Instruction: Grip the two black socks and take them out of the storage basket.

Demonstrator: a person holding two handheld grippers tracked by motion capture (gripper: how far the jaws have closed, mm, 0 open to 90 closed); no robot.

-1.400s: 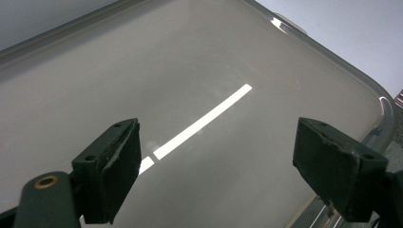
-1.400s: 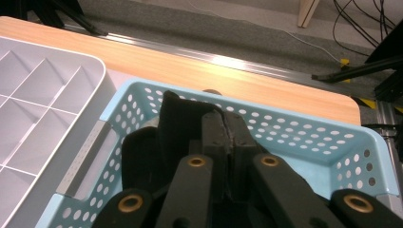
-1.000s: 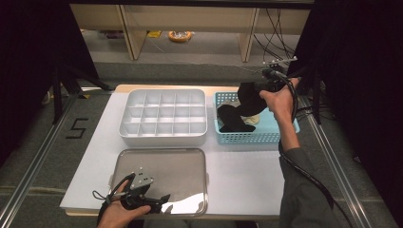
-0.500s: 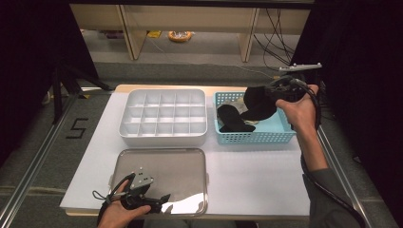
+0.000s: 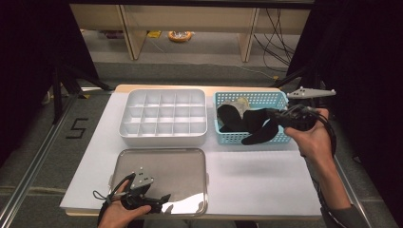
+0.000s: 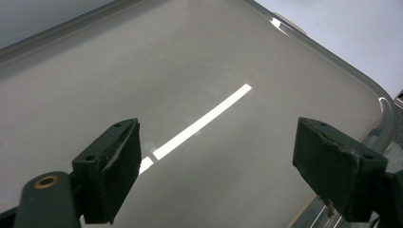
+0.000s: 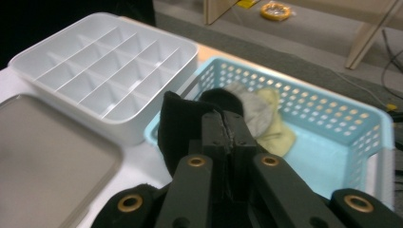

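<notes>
A white table (image 5: 256,180) stands in a dark room with a grey floor. On the floor to the left, black tape makes the number "5" (image 5: 77,128). That is the one bit of writing that can be read here.

At the back of the table sits a white box with many small compartments (image 5: 164,116). Just beside it, on the right, is a light blue basket (image 5: 228,137) with little holes in its walls. A black sock (image 5: 230,118) lies in the basket, next to a grey cloth (image 7: 249,111) and a pale yellow cloth (image 7: 275,130).

The right gripper (image 5: 280,115) is by the right end of the basket. Its jaws are pressed tight together on another black sock (image 5: 260,134). This sock hangs over the basket's front wall, with one end up at the jaws.

A shiny metal tray (image 5: 161,166) lies at the front of the table. The left gripper (image 5: 159,202) rests low over the tray's near edge. Its jaws are spread wide with nothing between them, and a bright stripe of light (image 6: 199,122) shines on the tray under them.
</notes>
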